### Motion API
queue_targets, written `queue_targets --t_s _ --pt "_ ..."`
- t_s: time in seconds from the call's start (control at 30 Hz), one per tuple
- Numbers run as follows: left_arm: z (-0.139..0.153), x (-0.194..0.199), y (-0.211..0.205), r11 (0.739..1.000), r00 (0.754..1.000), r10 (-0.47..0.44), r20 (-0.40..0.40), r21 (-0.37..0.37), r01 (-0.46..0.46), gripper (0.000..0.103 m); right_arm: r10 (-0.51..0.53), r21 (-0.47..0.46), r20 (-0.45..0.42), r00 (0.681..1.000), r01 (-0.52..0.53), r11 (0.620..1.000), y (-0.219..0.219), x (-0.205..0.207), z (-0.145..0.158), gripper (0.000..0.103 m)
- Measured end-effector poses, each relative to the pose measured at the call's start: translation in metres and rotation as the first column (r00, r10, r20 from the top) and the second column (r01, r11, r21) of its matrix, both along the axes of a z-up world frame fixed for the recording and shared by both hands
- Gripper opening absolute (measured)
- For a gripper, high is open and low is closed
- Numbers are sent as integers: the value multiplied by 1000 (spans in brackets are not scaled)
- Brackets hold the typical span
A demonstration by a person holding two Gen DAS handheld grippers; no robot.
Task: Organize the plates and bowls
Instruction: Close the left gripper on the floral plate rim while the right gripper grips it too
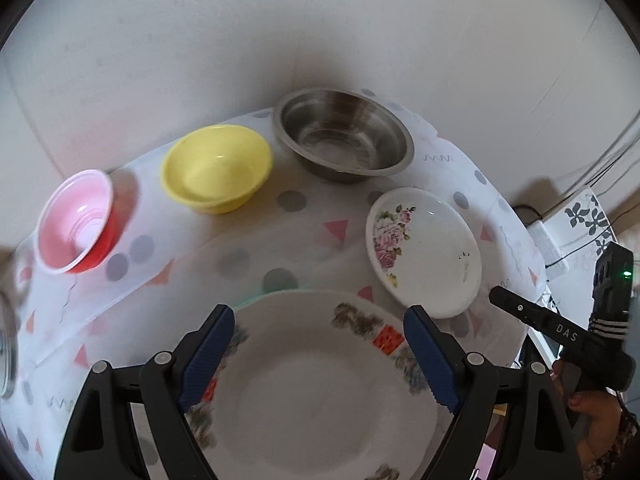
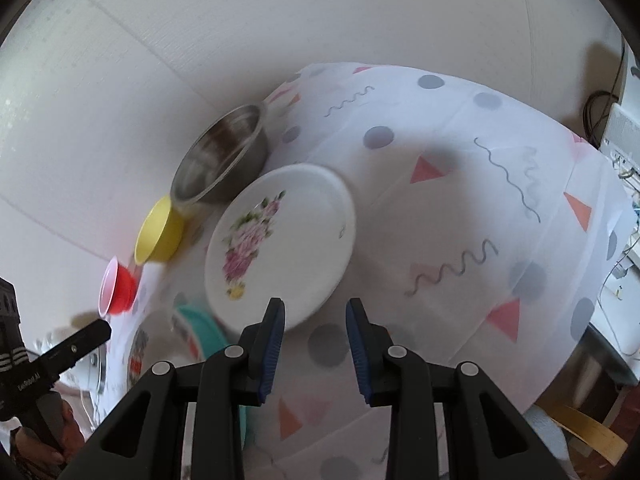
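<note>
While the left gripper (image 1: pixel 320 354) pointed steeply down over the large patterned plate (image 1: pixel 316 392), its jaws stood wide with nothing between the pads – the plate lay below them on the tablecloth (image 1: pixel 248 248), a teal rim (image 2: pixel 200 324) showing under its far edge. Right gripper (image 2: pixel 316 344) was also angled down, jaws narrow and holding nothing, pads apart over bare cloth just beside the near rim of the rose plate (image 2: pixel 280 240). A hand (image 1: pixel 592 412) gripped the right tool's handle at the left camera's right edge.

Containers, near to far:
- large patterned plate – empty
- rose plate – empty, flat on the cloth, near the large plate's far right
- red cup (image 1: pixel 76 224) – tipped toward the left camera, pink inside, empty, far left
- yellow bowl (image 1: pixel 216 168) – upright, empty, between cup and steel bowl
- steel bowl (image 1: pixel 344 136) – upright, empty, farthest back by the white wall (image 1: pixel 280 20), just behind the rose plate

Motion blur smeared the cup and bowl edges.
</note>
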State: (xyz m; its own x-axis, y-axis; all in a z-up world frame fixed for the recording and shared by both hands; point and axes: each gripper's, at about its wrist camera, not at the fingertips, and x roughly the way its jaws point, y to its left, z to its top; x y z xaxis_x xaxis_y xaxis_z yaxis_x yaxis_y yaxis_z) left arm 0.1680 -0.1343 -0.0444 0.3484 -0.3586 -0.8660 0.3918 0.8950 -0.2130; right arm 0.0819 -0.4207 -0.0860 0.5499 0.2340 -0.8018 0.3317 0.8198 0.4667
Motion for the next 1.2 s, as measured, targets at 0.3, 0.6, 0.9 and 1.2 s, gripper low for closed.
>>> queue_targets --t_s 0.3,0.6,0.9,1.2 --pt "-23 34 -40 1000 995 -23 -101 -4 23 85 -41 46 -9 999 42 998 -23 19 -16 32" --pt "-42 55 -72 997 987 -65 -149 17 69 69 -50 114 2 999 50 992 -31 30 -29 32" --pt "-58 65 -107 981 975 -149 -166 98 167 48 -41 157 25 999 37 987 -33 34 -35 32" --pt "-77 72 -117 976 957 -163 -241 101 192 23 -32 157 18 999 29 987 -27 40 -41 26"
